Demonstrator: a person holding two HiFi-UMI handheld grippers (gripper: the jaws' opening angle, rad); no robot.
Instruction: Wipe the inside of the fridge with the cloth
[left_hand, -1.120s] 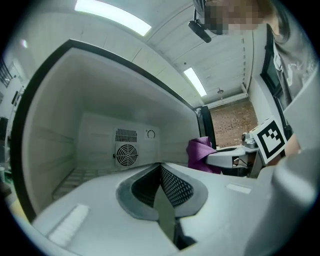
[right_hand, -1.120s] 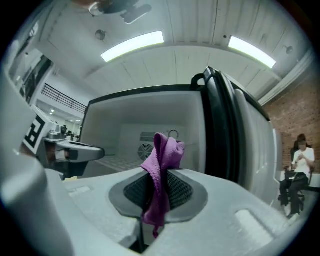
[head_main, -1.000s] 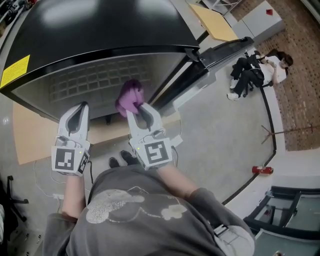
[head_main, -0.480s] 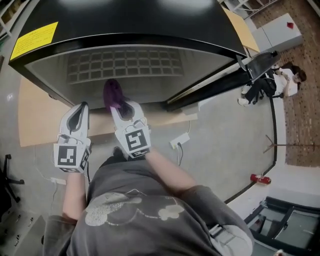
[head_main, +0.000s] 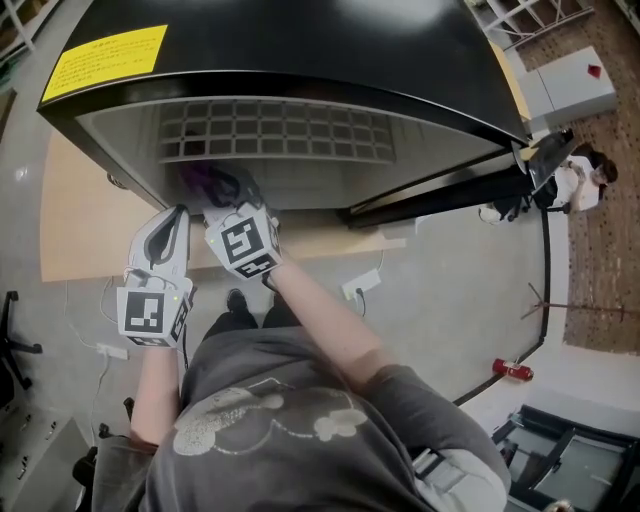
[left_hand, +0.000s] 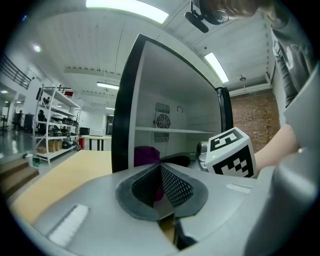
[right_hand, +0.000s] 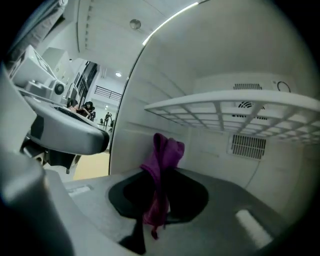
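Note:
The black fridge (head_main: 300, 40) stands open in front of me, its white inside and wire shelf (head_main: 270, 130) showing from above. My right gripper (head_main: 225, 188) reaches just inside the opening, shut on the purple cloth (head_main: 203, 180). In the right gripper view the cloth (right_hand: 162, 162) sticks up from between the jaws of this gripper (right_hand: 161, 187), under the wire shelf (right_hand: 235, 107) and facing the back wall. My left gripper (head_main: 172, 215) hangs outside the fridge's front edge, jaws shut on nothing. Its own view shows the gripper (left_hand: 160, 169), the cloth (left_hand: 146, 154) and the right gripper's marker cube (left_hand: 232, 152) beyond.
The fridge door (head_main: 450, 195) swings open to the right. A tan board (head_main: 85, 215) lies on the floor under the fridge's left side. A vent grille (right_hand: 248, 146) sits in the back wall. A person (head_main: 575, 180) sits on the floor at far right.
My right gripper has carried the cloth forward and to the left, from outside the fridge into its opening. The left gripper has stayed nearly where it was.

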